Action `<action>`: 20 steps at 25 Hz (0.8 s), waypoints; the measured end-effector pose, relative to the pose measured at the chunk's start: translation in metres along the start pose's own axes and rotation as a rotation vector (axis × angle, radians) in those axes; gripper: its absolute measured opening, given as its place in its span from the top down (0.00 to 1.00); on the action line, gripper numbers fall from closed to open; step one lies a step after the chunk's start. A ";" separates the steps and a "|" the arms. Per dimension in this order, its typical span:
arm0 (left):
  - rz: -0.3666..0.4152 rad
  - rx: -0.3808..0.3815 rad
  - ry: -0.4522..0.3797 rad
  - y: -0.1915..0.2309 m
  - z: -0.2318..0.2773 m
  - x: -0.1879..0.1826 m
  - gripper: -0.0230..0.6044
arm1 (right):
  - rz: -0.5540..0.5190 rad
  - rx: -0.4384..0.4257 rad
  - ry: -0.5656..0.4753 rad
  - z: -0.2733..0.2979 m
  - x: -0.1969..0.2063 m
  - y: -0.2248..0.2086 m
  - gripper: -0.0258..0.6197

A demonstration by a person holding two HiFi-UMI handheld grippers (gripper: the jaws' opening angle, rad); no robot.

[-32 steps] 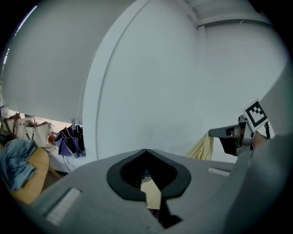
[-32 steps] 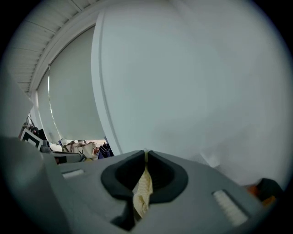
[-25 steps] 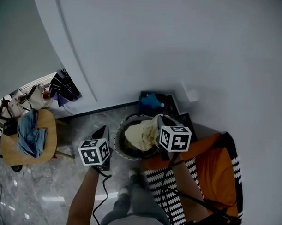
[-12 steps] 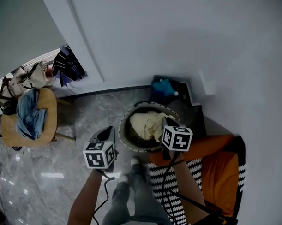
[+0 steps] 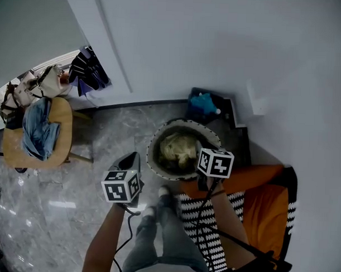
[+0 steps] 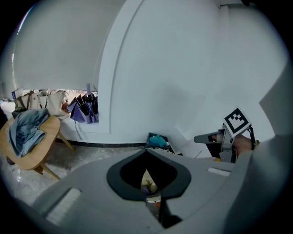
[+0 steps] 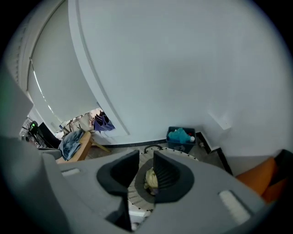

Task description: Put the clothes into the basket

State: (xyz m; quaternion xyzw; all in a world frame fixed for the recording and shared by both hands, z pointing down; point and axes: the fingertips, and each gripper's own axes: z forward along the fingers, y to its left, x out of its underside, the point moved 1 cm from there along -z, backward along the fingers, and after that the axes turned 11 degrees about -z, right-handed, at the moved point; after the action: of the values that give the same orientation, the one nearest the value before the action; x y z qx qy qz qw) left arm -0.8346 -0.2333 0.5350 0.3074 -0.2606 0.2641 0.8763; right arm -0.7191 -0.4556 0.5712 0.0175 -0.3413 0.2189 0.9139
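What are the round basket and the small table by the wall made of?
Basket: looks woven, maybe rope or wicker, with a pale, ribbed, matte rim. Table: probably light wood, going by its smooth tan top and legs.

No legible writing in view.
Only square black-and-white marker patterns show, on the left gripper's cube [image 5: 122,185] left of the basket [image 5: 184,122] and the right gripper's cube [image 5: 215,162] at its rim; finer print may be blurred away.
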 end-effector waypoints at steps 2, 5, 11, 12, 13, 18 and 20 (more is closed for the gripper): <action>-0.004 -0.002 -0.007 0.003 -0.004 -0.002 0.97 | 0.004 0.011 -0.010 -0.007 -0.001 -0.001 0.80; -0.010 0.002 -0.018 0.003 -0.009 -0.005 0.97 | 0.013 0.024 -0.024 -0.017 0.000 -0.003 0.80; 0.014 0.030 -0.028 -0.007 -0.019 -0.005 0.97 | 0.010 0.042 -0.060 -0.043 0.004 -0.003 0.80; 0.018 0.036 -0.032 -0.009 -0.021 -0.006 0.97 | 0.009 0.050 -0.074 -0.049 0.003 -0.004 0.80; 0.021 0.042 -0.038 -0.011 -0.025 -0.008 0.97 | 0.009 0.060 -0.090 -0.055 0.001 -0.004 0.80; 0.030 0.075 -0.097 -0.019 -0.055 -0.024 0.97 | 0.004 0.122 -0.176 -0.102 -0.006 -0.010 0.82; 0.039 0.078 -0.114 -0.019 -0.064 -0.031 0.97 | 0.009 0.152 -0.216 -0.126 -0.007 -0.015 0.87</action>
State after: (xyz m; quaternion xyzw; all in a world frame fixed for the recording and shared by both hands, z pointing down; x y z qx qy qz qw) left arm -0.8265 -0.2119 0.4647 0.3506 -0.3056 0.2731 0.8421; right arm -0.6400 -0.4490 0.4714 0.1086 -0.4201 0.2452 0.8670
